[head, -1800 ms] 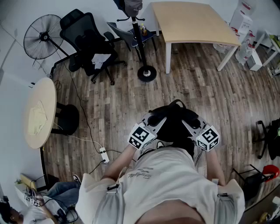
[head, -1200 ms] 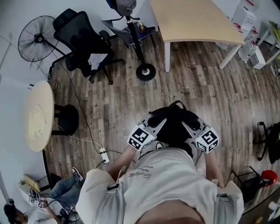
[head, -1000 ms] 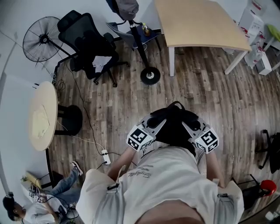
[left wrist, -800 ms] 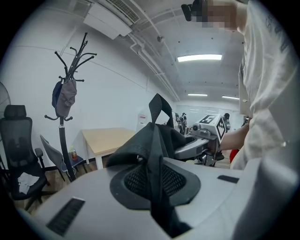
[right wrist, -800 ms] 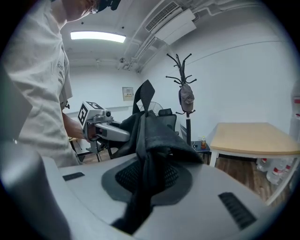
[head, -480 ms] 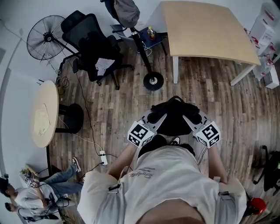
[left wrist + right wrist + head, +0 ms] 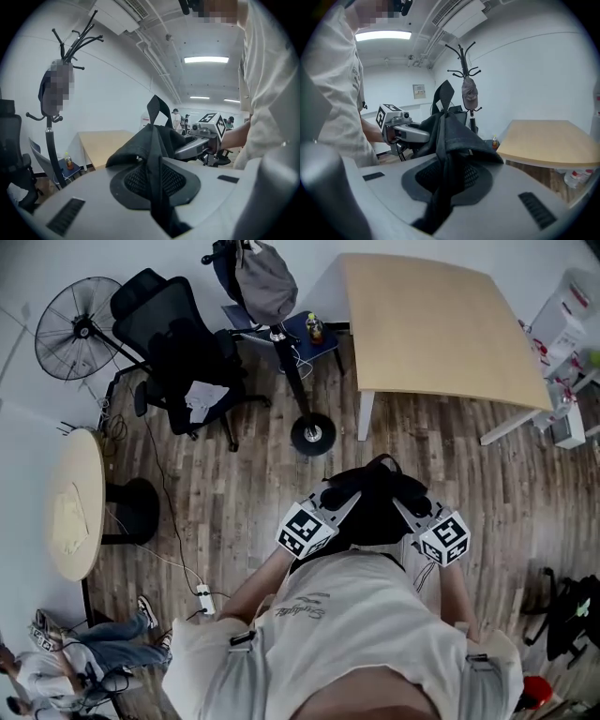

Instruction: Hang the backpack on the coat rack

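The coat rack (image 7: 292, 381) sits closer in the head view than it did a second or so back, and its crown has come into sight with a grey bag (image 7: 263, 281) already hanging on it. The person has been walking toward it, so the carry looks well along, but the hanging itself is not yet begun. The backpack (image 7: 375, 505) hangs between the two grippers, clear of the floor (image 7: 234, 484). The left hand-held gripper (image 7: 155, 185) is closed narrow on a black strap (image 7: 154, 150) of the pack. The right hand-held gripper (image 7: 446, 186) is pinched likewise on the pack's other side (each sees the other across it). The rack stands ahead of both, left of the left one, probably still out of reach.
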The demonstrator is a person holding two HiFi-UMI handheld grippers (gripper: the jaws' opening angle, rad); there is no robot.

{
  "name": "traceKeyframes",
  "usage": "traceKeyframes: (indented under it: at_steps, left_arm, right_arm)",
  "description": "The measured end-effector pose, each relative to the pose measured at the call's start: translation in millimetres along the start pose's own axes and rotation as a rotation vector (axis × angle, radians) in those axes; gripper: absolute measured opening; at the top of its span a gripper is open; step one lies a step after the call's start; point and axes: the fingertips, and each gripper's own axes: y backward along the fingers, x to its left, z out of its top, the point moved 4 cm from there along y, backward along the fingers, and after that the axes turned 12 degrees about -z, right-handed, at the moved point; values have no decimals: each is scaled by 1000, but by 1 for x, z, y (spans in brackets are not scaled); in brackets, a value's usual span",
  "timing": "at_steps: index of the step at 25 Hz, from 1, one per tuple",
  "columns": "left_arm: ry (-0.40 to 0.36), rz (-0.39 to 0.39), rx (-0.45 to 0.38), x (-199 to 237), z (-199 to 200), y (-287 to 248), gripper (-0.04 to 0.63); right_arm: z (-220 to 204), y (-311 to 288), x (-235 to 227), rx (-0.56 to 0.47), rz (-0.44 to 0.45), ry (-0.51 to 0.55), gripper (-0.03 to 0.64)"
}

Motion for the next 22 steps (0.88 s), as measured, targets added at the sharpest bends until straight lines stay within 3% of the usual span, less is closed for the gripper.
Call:
traceKeyframes:
  at_steps: [11,16,22]
  left_arm:
    - [-35,-45,-5,101,29,-14,43]
    - [-34,10,-13,141,43,-17,43]
    - [8,120,-5,189,52,-19,43]
  right_arm:
    - [38,-79,-53,-14,-51,25,38]
    - [60,-118,-76,-23,-24,61,38]
    - [79,-170,-106,-19,88,88,38]
